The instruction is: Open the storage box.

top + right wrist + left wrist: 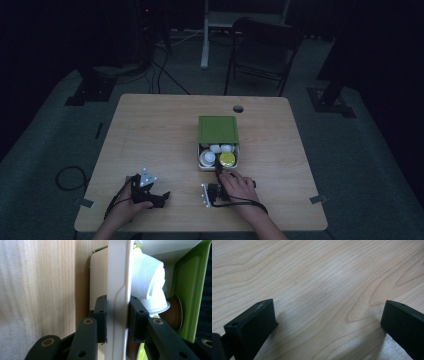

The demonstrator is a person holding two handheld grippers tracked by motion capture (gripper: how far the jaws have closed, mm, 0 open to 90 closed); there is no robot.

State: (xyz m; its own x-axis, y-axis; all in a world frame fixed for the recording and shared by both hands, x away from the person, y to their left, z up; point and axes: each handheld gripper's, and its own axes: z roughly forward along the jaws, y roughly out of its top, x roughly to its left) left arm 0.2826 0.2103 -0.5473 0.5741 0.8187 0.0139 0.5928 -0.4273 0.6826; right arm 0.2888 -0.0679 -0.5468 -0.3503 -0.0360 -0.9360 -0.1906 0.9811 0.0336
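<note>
A green box [218,129] stands mid-table with its white drawer [201,166] pulled out toward me. In the drawer lie a white-capped bottle [207,158] and a yellow-capped jar [227,159]. My right gripper [218,176] is at the drawer's near wall. In the right gripper view the right gripper [117,317] is shut on the drawer's white front wall [117,272], one pad on each side. A white bottle [150,287] and a brown cap [175,312] lie just behind that wall. My left gripper [161,199] rests at the table's front left, and the left gripper [328,315] stands open over bare wood.
The wooden table [150,140] has a round cable hole [238,108] at its far edge. A dark folding chair [260,47] and cables on the floor lie beyond the table. The room around is dim.
</note>
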